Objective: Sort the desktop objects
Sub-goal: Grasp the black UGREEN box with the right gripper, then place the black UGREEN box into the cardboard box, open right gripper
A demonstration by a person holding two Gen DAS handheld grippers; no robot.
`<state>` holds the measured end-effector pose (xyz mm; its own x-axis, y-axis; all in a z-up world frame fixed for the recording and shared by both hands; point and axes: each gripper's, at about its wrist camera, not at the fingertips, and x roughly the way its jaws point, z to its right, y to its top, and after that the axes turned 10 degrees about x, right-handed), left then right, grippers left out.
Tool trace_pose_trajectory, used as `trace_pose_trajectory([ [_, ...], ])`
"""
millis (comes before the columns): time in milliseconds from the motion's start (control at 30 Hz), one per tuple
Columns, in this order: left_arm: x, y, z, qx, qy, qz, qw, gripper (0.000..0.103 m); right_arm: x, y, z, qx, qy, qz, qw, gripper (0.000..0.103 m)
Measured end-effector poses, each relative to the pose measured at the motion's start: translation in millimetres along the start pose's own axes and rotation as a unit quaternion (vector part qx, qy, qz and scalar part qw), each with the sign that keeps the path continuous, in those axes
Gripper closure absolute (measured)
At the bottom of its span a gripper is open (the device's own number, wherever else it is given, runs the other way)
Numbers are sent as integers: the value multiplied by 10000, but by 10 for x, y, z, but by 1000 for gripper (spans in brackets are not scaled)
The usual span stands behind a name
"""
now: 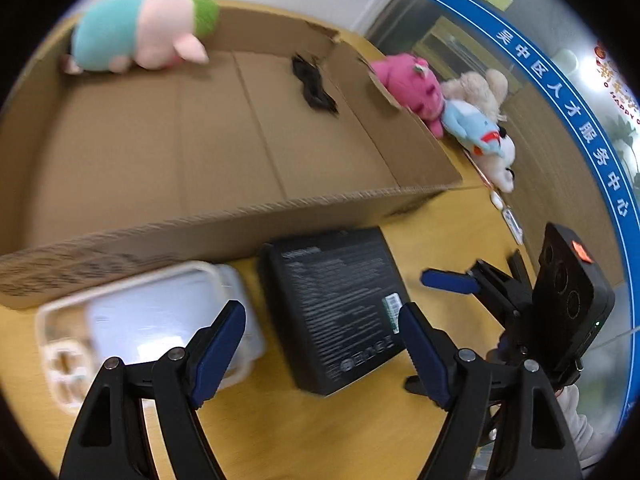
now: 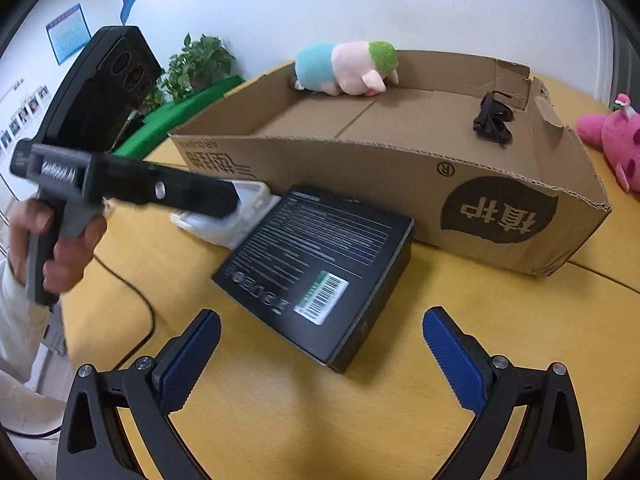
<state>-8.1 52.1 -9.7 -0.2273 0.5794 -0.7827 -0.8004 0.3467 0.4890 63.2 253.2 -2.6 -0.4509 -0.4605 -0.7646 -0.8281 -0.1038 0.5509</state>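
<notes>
A black flat box (image 1: 336, 308) (image 2: 320, 268) lies on the yellow table in front of a cardboard box (image 1: 224, 132) (image 2: 400, 176). A white phone case (image 1: 148, 320) (image 2: 228, 216) lies to its left. My left gripper (image 1: 324, 352) is open, its fingers over the case's right edge and the black box's right part. In the right wrist view the left gripper's tips (image 2: 224, 200) hover over the case. My right gripper (image 2: 320, 356) is open, just short of the black box's near corner. Inside the cardboard box lie a pig plush (image 1: 140, 32) (image 2: 348, 68) and a black clip (image 1: 314, 84) (image 2: 492, 120).
A pink plush (image 1: 412, 80) (image 2: 612, 140), a beige plush (image 1: 476, 88) and a blue-white plush (image 1: 484, 140) lie on the table right of the cardboard box. A black cable (image 2: 132, 304) runs over the table's left side. A potted plant (image 2: 196, 64) stands behind.
</notes>
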Motion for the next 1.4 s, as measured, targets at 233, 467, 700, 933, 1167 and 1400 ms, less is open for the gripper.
trace_pose_trajectory([
  [233, 238, 31, 36, -72, -116, -136, 9998, 24, 222, -99, 136, 48, 94, -242, 9997, 0],
  [467, 323, -65, 212, -3, -329, -209, 9992, 24, 232, -202, 155, -87, 251, -351, 9990, 0],
  [700, 368, -97, 298, 69, -37, -62, 10000, 46, 239, -207, 167, -158, -230, -264, 9993, 7],
  [933, 81, -88, 391, 93, -29, 321, 9994, 46, 48, -162, -69, -323, -499, 133, 9981, 13],
  [1167, -753, 283, 597, 546, 285, 1286, 9898, 46, -510, 371, -470, -759, -626, 948, 9906, 13],
  [1400, -1373, 766, 275, 627, 762, 1802, 9787, 46, -564, 1181, -869, -1262, -410, 1400, 9812, 13],
])
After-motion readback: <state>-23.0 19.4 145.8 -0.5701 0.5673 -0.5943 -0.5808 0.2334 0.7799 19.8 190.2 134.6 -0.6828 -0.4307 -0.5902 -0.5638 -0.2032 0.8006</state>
